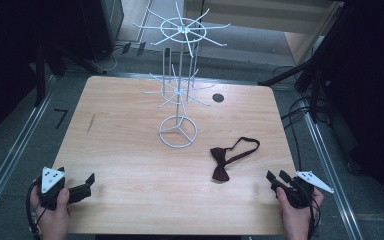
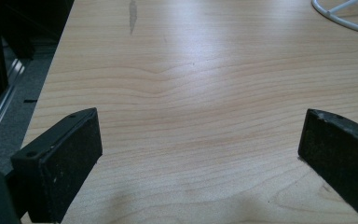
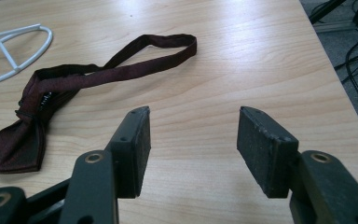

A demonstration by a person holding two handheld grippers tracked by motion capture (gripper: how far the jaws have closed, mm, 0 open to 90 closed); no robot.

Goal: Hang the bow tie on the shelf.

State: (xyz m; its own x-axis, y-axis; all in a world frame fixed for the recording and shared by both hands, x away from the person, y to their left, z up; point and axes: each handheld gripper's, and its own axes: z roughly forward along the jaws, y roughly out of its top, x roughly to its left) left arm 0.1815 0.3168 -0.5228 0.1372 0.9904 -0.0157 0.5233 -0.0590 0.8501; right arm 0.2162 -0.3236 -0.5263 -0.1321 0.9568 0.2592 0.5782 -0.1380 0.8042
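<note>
A dark red bow tie (image 1: 223, 161) with its neck strap looped out lies flat on the wooden table (image 1: 130, 150), right of centre; it also lies ahead and left of the jaws in the right gripper view (image 3: 51, 98). A white wire display stand (image 1: 179, 75) with radiating hooks rises at the table's middle back on a ring base (image 3: 9, 44). My right gripper (image 1: 276, 176) hovers at the front right, open, nothing between its jaws (image 3: 193, 135). My left gripper (image 1: 85, 183) rests at the front left corner, jaws wide open over bare wood (image 2: 200, 140).
A small round dark hole (image 1: 218, 97) sits in the tabletop behind the stand. Metal rails run along the floor on both sides, and cables (image 1: 300, 115) trail off the right edge. A dark streak (image 2: 132, 14) marks the wood at the left.
</note>
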